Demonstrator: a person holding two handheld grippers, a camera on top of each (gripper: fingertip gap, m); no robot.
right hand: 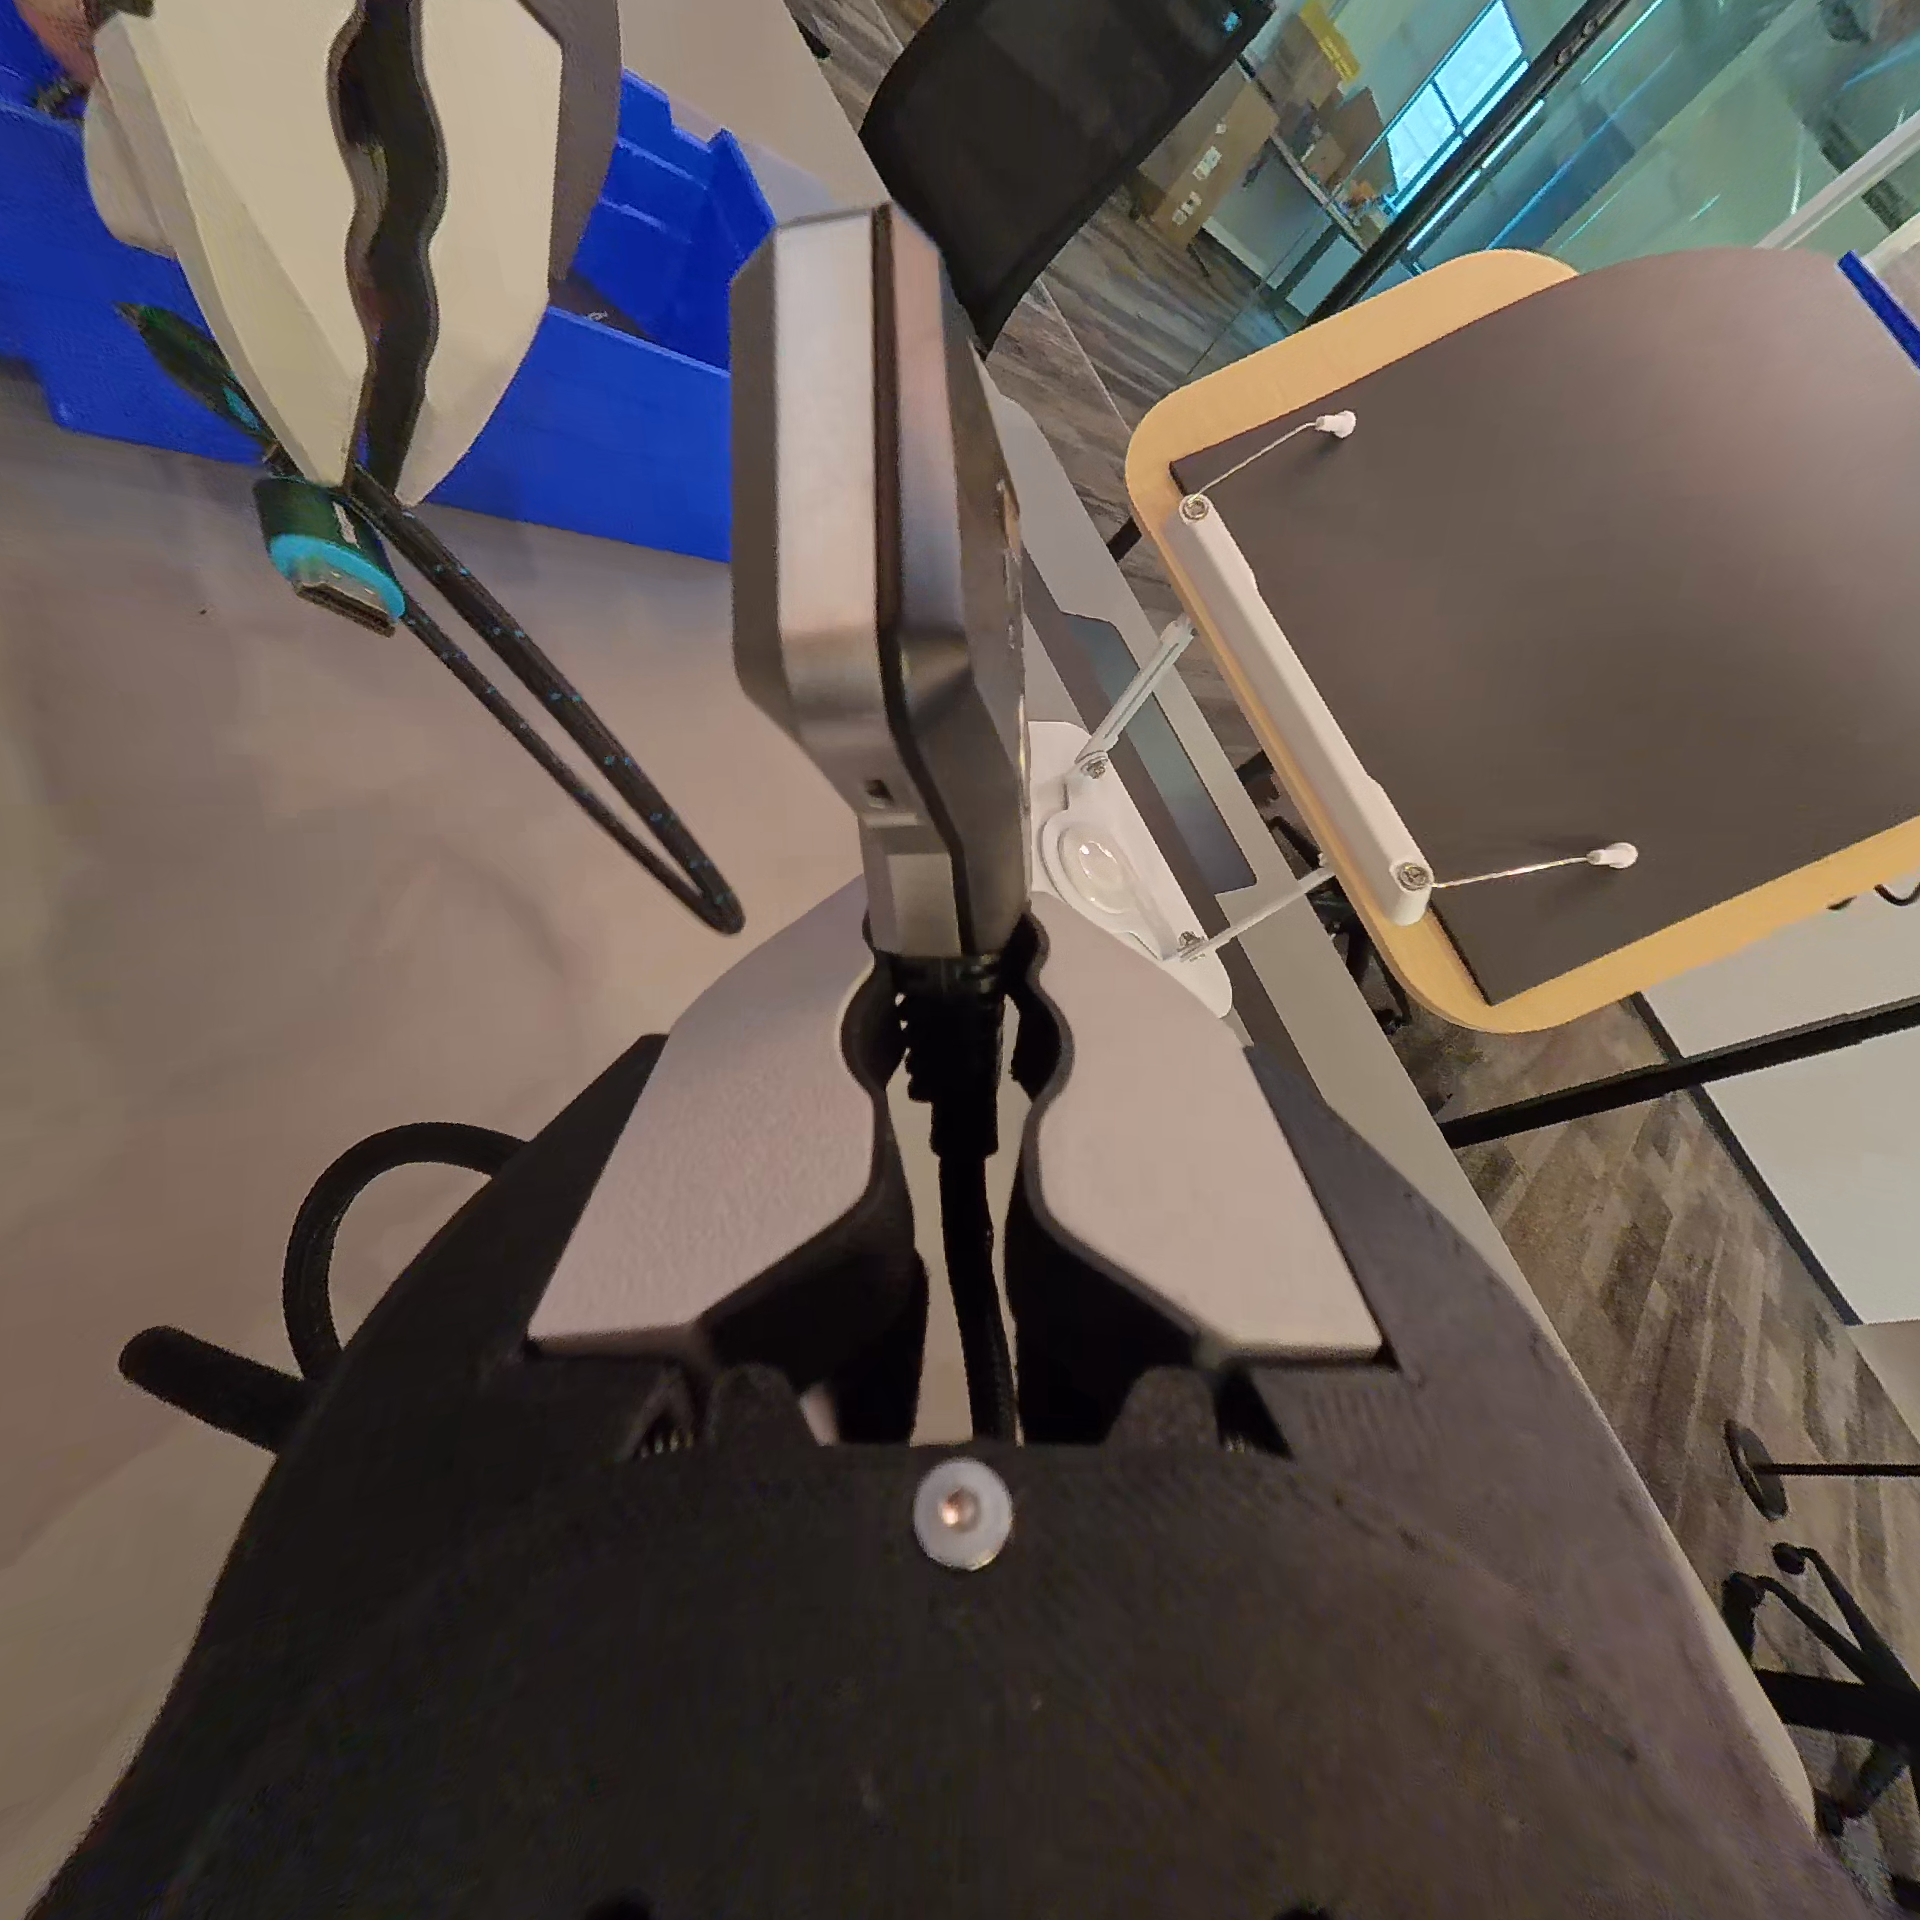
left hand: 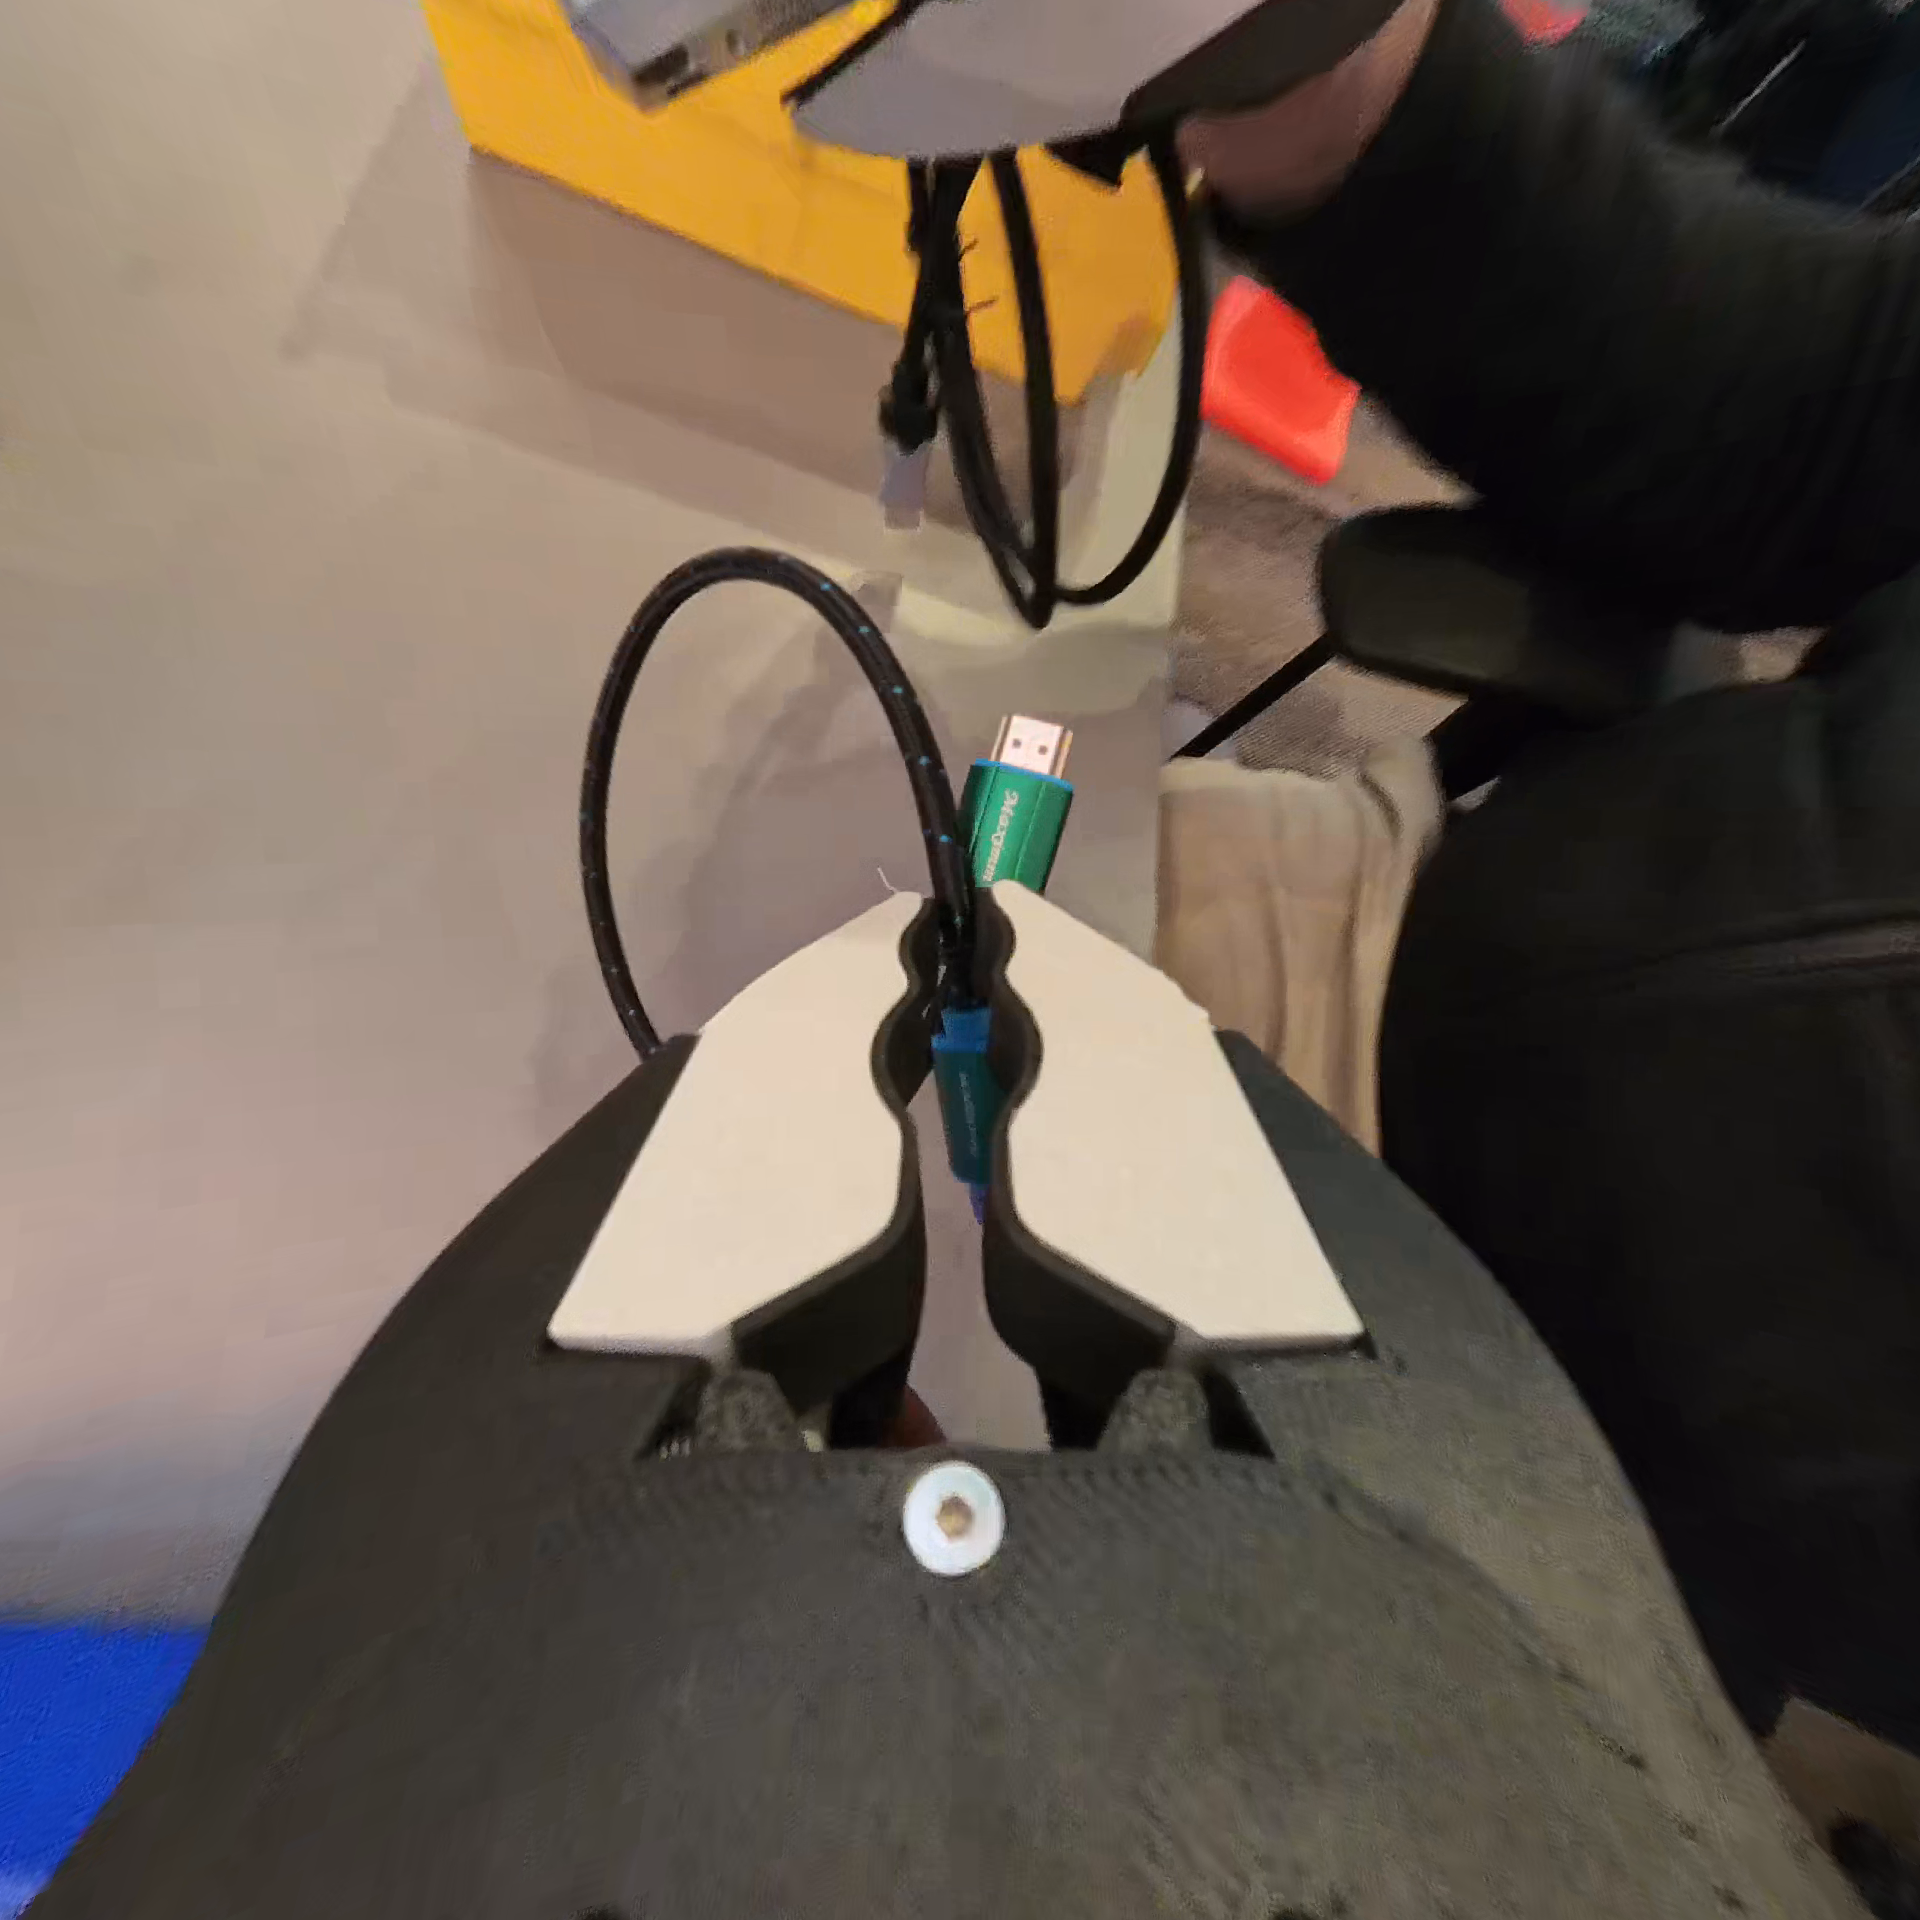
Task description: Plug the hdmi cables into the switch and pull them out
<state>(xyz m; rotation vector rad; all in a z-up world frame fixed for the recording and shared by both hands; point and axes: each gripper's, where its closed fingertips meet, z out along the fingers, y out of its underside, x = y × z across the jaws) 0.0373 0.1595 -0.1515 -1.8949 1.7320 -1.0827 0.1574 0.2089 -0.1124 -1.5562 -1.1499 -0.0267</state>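
Observation:
My left gripper (left hand: 956, 906) is shut on a black braided HDMI cable (left hand: 613, 790) that loops out to the left. A blue connector shell (left hand: 966, 1101) sits between the fingers. A green-shelled HDMI plug (left hand: 1016, 821) sticks out past the tips, free in the air. My right gripper (right hand: 951, 935) is shut on a black cable plug (right hand: 951, 997) at the near end of the grey metal switch (right hand: 831, 540), which is held upright above the table. The left gripper (right hand: 353, 260) with its green plug (right hand: 332, 551) shows at upper left, apart from the switch. The switch's ports are hidden.
A yellow box (left hand: 727, 208) and an orange object (left hand: 1278, 384) stand beyond the grey table. Blue bins (right hand: 603, 416) sit at the back left. The table edge (right hand: 1351, 1143) runs along the right, with a tan-edged panel (right hand: 1558, 623) and chairs past it. Black cables (left hand: 997, 416) hang down. My right fingertips sit around 15 cm from my left ones.

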